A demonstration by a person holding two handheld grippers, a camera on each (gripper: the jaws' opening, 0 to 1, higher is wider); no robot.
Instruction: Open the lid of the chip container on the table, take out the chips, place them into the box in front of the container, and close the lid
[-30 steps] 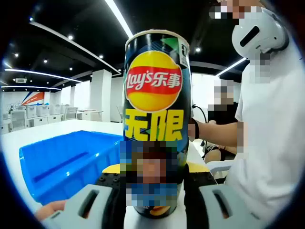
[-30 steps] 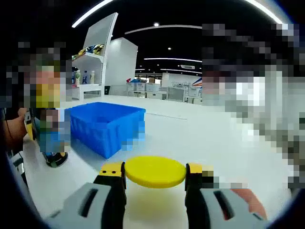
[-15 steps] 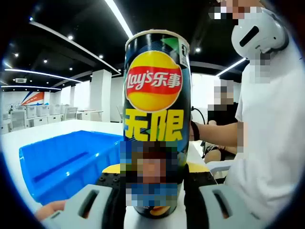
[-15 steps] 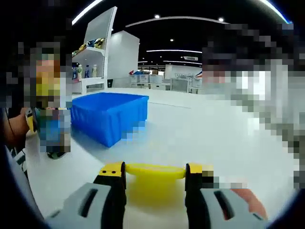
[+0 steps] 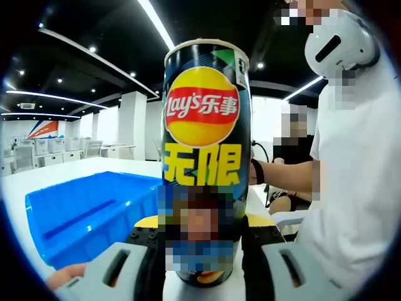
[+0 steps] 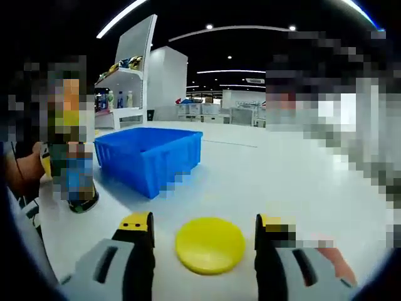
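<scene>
A tall dark Lay's chip can [image 5: 205, 157] stands upright on the white table, and my left gripper [image 5: 202, 241] is shut on its lower part. The can's top rim shows no lid. The yellow lid [image 6: 210, 244] lies flat on the table between the jaws of my right gripper [image 6: 207, 229], which is open and not touching it. The blue box [image 5: 88, 210] sits just left of the can; in the right gripper view the blue box [image 6: 150, 157] is ahead and left, with the can [image 6: 74, 169] at the far left.
A person in a white shirt [image 5: 357, 169] stands close on the right of the can. Their forearm [image 5: 285, 175] reaches behind it. White shelves [image 6: 128, 94] and desks lie beyond the table. Bare white tabletop [image 6: 282, 182] spreads to the right of the box.
My right gripper lowered the yellow lid to the table, then let go of it and opened. The left gripper and can have not moved.
</scene>
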